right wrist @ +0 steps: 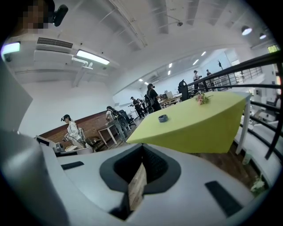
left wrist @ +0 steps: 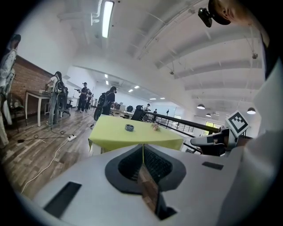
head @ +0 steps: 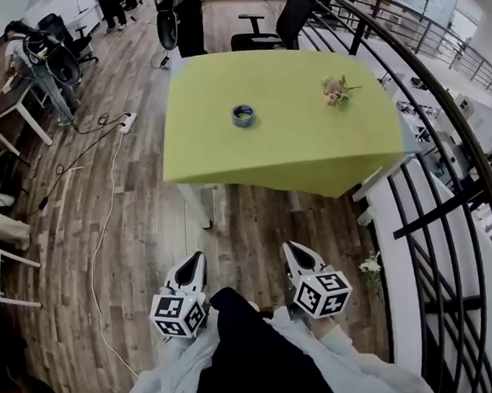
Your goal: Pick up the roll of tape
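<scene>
A small dark roll of tape point(head: 243, 115) lies near the middle of a yellow-green table point(head: 226, 155), far ahead of me. It shows small in the left gripper view as the tape point(left wrist: 129, 127) and in the right gripper view as the tape point(right wrist: 162, 118). My left gripper point(head: 194, 264) and right gripper point(head: 294, 251) are held close to my body, well short of the table's near edge. Both have their jaws shut with nothing between them. The right gripper point(left wrist: 208, 141) also shows at the right of the left gripper view.
A small pink flower sprig point(head: 337, 91) lies on the table's far right. A black railing point(head: 448, 175) runs along the right. Cables and a power strip point(head: 126, 122) cross the wooden floor at left. Office chairs point(head: 287, 19) and people stand beyond the table.
</scene>
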Motion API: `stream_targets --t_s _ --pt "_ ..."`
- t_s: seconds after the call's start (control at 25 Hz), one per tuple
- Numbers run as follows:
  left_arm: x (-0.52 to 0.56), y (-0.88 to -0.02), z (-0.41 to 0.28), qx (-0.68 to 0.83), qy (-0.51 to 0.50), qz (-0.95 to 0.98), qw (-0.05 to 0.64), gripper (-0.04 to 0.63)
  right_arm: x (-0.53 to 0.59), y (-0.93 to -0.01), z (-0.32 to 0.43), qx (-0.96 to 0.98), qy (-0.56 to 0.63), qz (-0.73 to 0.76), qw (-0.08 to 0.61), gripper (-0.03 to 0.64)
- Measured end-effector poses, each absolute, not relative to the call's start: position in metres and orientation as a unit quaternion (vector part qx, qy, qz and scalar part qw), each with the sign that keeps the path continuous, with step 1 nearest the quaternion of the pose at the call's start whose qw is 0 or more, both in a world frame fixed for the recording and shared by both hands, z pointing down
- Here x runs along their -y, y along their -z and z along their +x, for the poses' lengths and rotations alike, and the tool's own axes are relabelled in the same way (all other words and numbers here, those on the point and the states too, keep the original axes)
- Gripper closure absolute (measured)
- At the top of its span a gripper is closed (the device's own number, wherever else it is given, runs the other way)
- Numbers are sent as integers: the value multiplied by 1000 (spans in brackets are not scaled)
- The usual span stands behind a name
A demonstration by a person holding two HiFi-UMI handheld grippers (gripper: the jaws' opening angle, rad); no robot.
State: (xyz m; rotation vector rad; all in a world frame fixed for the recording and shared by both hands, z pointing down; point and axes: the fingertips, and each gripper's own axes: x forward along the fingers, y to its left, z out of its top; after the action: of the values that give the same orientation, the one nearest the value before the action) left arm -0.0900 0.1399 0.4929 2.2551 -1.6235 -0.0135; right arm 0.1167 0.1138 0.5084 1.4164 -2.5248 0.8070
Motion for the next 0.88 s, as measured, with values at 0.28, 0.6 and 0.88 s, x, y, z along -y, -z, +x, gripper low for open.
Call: stream_targets --t_s 0.28,0.6,0.88 --pt "-122 -500 -87 568 -2 802 185 574 -106 -517 117 833 -279 471 73 609" --pt "-67 -489 -81 551 1 815 180 574 -50 -507 117 828 -273 485 66 609" --pt "1 -477 -102 556 7 814 168 574 18 -494 99 832 -261 485 58 609"
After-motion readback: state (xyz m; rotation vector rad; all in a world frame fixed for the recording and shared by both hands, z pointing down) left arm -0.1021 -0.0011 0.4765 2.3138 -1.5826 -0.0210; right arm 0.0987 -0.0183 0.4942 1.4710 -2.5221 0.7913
